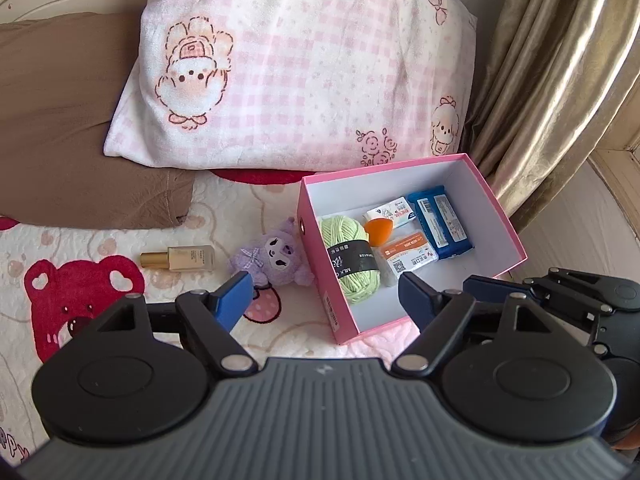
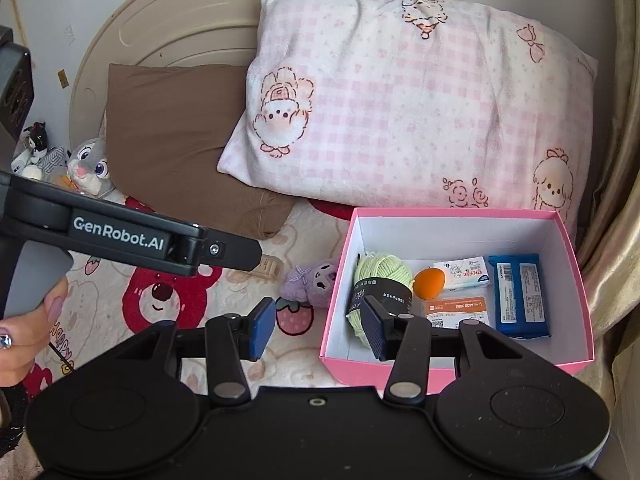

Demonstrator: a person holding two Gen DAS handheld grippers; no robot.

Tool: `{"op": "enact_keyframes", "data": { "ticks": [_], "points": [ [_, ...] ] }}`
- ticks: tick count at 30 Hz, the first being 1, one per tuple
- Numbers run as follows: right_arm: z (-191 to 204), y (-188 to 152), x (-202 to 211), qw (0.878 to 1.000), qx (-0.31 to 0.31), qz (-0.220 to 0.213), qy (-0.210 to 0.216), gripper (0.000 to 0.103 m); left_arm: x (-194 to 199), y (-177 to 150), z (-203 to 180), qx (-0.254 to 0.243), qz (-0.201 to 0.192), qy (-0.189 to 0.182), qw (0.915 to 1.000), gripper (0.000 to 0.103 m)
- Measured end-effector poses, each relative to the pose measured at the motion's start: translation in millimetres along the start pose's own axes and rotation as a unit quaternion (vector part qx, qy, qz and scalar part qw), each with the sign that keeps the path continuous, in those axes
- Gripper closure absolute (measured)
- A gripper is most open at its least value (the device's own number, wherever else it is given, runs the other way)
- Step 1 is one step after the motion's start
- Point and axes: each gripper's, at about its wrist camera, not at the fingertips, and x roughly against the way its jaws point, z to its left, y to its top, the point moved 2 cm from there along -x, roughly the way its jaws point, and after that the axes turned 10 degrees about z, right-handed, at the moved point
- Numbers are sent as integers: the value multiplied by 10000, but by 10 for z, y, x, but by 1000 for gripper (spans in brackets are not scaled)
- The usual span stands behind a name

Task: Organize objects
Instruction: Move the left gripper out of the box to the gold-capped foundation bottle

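Sitting on the bedspread [image 1: 120, 236] with its lid off, the pink box [image 1: 498, 216] serves as the landmark, at the foot of the checked pillow [image 1: 304, 60] and beside the gold curtain [image 1: 560, 60]. Inside the box lie 5 things: a green yarn ball [image 1: 352, 256] with a black band against the left wall, an orange sponge [image 1: 378, 230] just right of it, a white packet [image 1: 394, 210] behind the sponge, an orange-and-white packet [image 1: 408, 256] in front of the sponge, and a blue pack [image 1: 440, 222] furthest right. Outside the box, a purple plush [image 1: 274, 258] rests against its left wall, and a gold-capped bottle [image 1: 178, 259] lies on its side further left, apart from the plush. A brown pillow [image 1: 72, 120] lies well left of the box, behind the bottle. The left gripper [image 1: 326, 294] hovers above the near left corner of the box, its jaws wide apart with nothing between them. The right gripper [image 2: 318, 330] hangs over the same near left wall, its jaws also apart and empty; in its view the left gripper's body crosses the picture well left of the box, and a hand [image 2: 28, 332] grips the handle. A grey rabbit toy [image 2: 90, 168] sits far left of the box, past the brown pillow.
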Motion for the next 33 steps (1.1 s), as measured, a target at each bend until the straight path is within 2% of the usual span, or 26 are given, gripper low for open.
{"op": "enact_keyframes", "data": {
  "ticks": [5, 9, 12, 17, 25, 31, 33],
  "points": [
    [342, -10, 119, 9989, 456, 34, -59, 36, 256, -242, 286, 131, 79, 22, 9999, 19],
    [591, -44, 137, 9969, 777, 90, 18, 26, 407, -436, 532, 184, -8, 293, 9994, 13],
    [756, -61, 89, 9950, 992, 120, 85, 19, 452, -543, 722, 228, -28, 352, 9991, 9],
    [950, -48, -99, 9932, 1135, 191, 184, 14, 429, -644, 1027, 505, -123, 300, 9982, 6],
    [1138, 69, -545, 9907, 1326, 37, 288, 14, 74, -544, 1427, 715, -250, 18, 9971, 5],
    [1163, 189, -1067, 9882, 1522, -103, 129, 14, -398, -377, 1780, 932, -23, -220, 9954, 5],
    [1167, 203, -1268, 9883, 1511, -154, 109, 14, -581, -325, 1872, 963, 104, -197, 9951, 5]
  ]
}}
